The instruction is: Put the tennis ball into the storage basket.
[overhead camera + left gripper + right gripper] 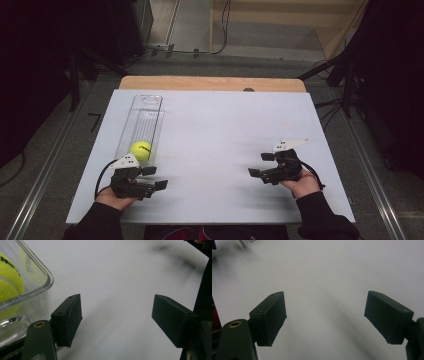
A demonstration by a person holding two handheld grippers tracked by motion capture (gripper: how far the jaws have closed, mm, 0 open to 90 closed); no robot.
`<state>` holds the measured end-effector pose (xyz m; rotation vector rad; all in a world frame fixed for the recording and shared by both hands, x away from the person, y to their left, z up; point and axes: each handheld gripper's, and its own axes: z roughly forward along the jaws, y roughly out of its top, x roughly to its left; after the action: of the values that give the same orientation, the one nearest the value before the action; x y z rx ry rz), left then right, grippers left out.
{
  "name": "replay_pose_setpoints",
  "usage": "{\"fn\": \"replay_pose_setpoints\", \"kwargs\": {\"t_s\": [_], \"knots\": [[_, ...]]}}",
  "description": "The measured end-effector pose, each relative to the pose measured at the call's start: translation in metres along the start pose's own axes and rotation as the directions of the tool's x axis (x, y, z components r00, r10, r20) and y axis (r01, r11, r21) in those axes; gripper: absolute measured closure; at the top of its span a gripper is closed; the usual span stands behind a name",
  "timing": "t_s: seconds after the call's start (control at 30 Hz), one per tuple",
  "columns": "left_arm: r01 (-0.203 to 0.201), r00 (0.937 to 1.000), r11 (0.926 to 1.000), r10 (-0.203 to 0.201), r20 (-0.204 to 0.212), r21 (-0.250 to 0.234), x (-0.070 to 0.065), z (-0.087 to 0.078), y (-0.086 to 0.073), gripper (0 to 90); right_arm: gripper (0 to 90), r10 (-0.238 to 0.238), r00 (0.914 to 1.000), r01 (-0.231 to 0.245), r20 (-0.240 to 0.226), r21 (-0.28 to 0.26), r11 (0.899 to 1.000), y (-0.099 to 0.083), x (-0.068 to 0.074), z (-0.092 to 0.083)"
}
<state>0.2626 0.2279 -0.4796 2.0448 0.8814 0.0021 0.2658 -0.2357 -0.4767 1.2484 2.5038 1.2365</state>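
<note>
Left gripper [156, 178]: jaws wide apart, empty, just beside the tray's near end.
Right gripper [261, 165]: jaws apart, empty, over bare table [215, 135].
Tennis ball [141, 149]: inside clear tray [146, 106], near end.
Advice: reach in from above, straddle the ball, close gently.

A white rectangular table [220, 130] carries a long clear plastic tray [145, 112] at its left side, running from near to far. A yellow-green tennis ball [140, 150] lies in the tray's near end. The left gripper [155, 178], black, sits just near of the tray, jaws apart. The right gripper [261, 164] rests well apart at the near right, jaws apart and empty.
</note>
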Motion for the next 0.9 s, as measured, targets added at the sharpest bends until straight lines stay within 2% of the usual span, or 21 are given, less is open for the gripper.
{"fn": "replay_pose_setpoints", "kwargs": {"t_s": [0.37,0.53,0.8,0.9], "knots": [[0.0,1.0,1.0,0.0,-0.001,0.001,0.0,0.0,0.0,24.6,15.8,0.043,0.9982,-0.041,0.043,-0.029,0.999,-0.023,-0.007,-0.013],[0.0,1.0,1.0,0.0,-0.002,0.0,0.0,0.0,0.0,24.6,15.8,0.056,0.9968,-0.055,0.058,-0.026,0.998,-0.032,-0.007,-0.016],[-0.003,1.0,1.0,0.003,-0.005,0.004,0.0,0.0,0.0,24.5,15.8,0.072,0.9958,-0.07,0.056,-0.031,0.997,-0.035,-0.011,-0.015],[-0.002,1.0,1.0,0.002,-0.004,0.004,0.0,0.0,0.0,24.6,15.8,0.064,0.9966,-0.063,0.051,-0.023,0.998,-0.035,-0.01,-0.014]]}}
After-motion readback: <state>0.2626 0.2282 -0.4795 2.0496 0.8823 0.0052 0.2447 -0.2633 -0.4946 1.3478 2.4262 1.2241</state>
